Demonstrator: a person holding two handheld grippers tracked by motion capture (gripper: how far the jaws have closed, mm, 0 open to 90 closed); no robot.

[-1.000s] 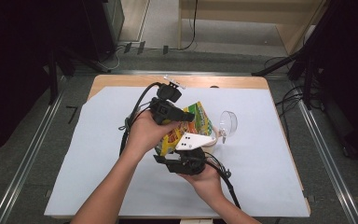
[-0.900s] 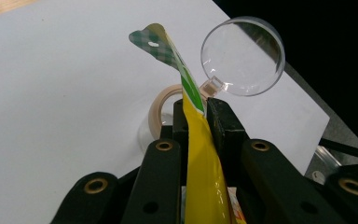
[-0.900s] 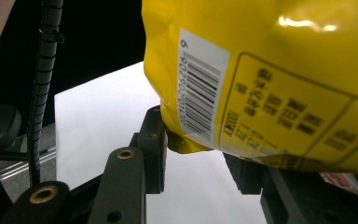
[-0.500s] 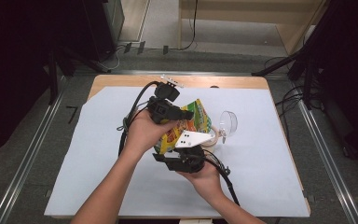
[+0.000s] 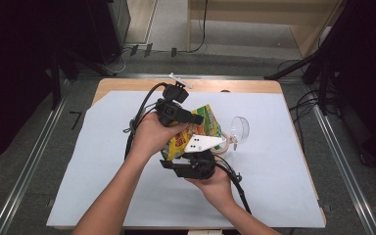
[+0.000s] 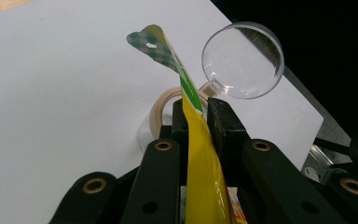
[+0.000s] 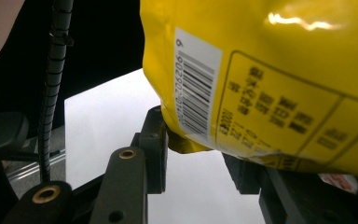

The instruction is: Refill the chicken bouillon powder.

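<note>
Both grippers hold the yellow snack bag (image 5: 196, 129) up off the white-covered desk (image 5: 284, 161), just beside the clear magnifying glass (image 5: 239, 129), which lies on the desk with a roll of tape (image 6: 161, 109) near its handle. The left gripper (image 5: 196, 119) has its jaws closed tight on the bag's sealed top edge, flattening the film between them. The right gripper (image 5: 200, 164), on the side of the bag away from the magnifying glass, has its jaws narrowed around a bottom corner near the barcode; whether they fully pinch it I cannot tell. The step in hand looks like tearing or pulling the bag open. The next move probably calls for a firm grip at both ends and opposed pulls.
</note>
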